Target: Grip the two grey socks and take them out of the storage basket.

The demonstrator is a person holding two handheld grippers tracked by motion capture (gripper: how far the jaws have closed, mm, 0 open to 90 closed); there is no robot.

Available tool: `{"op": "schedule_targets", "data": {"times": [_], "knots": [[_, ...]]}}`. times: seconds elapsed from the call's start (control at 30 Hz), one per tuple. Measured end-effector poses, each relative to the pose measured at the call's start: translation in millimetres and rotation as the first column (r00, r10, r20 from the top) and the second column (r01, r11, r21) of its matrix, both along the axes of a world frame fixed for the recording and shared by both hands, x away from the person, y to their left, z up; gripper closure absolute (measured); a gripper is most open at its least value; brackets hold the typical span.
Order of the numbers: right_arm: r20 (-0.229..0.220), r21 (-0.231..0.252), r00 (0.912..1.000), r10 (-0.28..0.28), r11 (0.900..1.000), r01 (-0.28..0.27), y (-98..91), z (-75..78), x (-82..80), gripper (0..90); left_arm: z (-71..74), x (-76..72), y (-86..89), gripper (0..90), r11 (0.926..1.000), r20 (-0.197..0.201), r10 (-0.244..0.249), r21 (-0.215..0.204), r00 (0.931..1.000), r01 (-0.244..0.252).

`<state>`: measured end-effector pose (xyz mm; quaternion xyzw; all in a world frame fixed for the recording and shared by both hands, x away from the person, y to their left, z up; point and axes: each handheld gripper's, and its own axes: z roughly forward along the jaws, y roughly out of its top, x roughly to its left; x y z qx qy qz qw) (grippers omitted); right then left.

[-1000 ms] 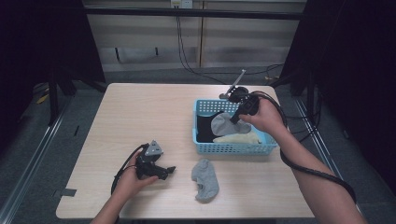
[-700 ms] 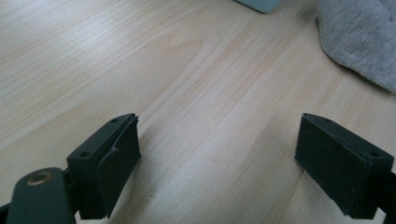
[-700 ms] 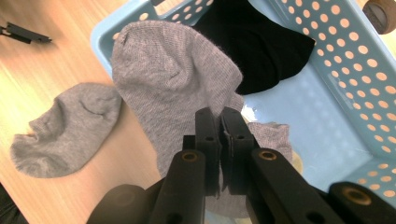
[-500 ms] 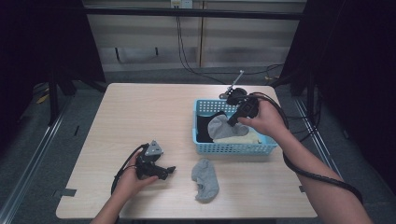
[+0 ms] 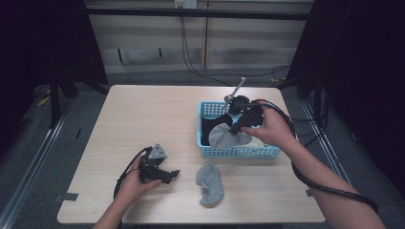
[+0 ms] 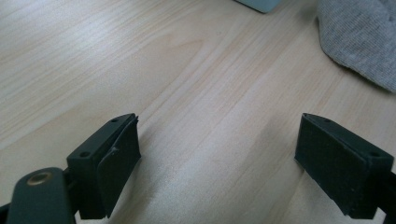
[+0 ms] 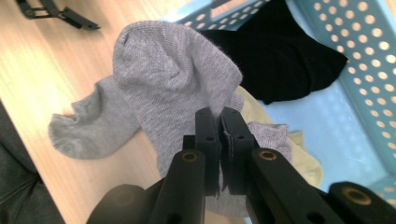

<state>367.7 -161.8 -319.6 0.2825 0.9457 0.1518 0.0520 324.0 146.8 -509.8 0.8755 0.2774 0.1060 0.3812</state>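
Observation:
My right gripper (image 5: 235, 129) hangs over the blue basket (image 5: 239, 152), shut on a grey sock (image 5: 223, 136) that dangles from its jaws. In the right gripper view the jaws (image 7: 219, 119) pinch that grey sock (image 7: 173, 74) near its cuff. A second grey sock (image 5: 210, 183) lies flat on the table in front of the basket. My left gripper (image 5: 168, 176) rests on the table to the left of that sock, jaws open and nothing between them. In the left gripper view the open gripper (image 6: 219, 135) faces the bare wood, with the second grey sock (image 6: 364, 37) at the top right.
Inside the basket (image 7: 369, 60) lie a black sock (image 7: 280, 60) and a cream sock (image 7: 303, 158). A thin metal rod (image 5: 237, 89) sticks up behind the basket. The wooden table (image 5: 143, 119) stretches left of the basket. Cables trail from both grippers.
My right gripper has moved a little left and toward the basket's front wall, lifting the grey sock with it. The left gripper and the sock on the table have stayed put.

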Motion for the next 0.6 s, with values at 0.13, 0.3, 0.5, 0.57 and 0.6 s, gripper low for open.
{"op": "schedule_targets", "data": {"times": [0.13, 0.3, 0.5, 0.57, 0.6], "knots": [[-0.003, -0.010, 0.9996, 0.027, 0.9996, -0.027, 7.6, -0.2, -7.2, 86.9, 0.0, 0.0, 0.0, 13.1, 1.0000, 0.000, 0.000, -0.001, 1.0000, 0.000], [-0.004, -0.018, 0.9985, 0.054, 0.9984, -0.054, 16.5, -1.8, -15.8, 86.9, 0.0, 0.0, 0.0, 13.1, 1.0000, 0.000, 0.000, 0.000, 1.0000, 0.000], [-0.012, -0.021, 0.9958, 0.091, 0.9956, -0.091, 25.9, -7.0, -24.9, 86.9, 0.0, 0.0, 0.0, 13.1, 1.0000, 0.000, 0.000, 0.000, 1.0000, 0.000], [-0.016, -0.014, 0.9946, 0.103, 0.9946, -0.103, 29.4, -9.3, -28.4, 86.8, 0.0, 0.0, 0.0, 13.2, 1.0000, 0.000, 0.000, 0.000, 1.0000, 0.000], [-0.017, -0.010, 0.9937, 0.111, 0.9938, -0.111, 31.0, -10.4, -29.9, 86.9, 0.0, 0.0, 0.0, 13.1, 1.0000, 0.000, 0.000, 0.000, 1.0000, 0.000]]}}
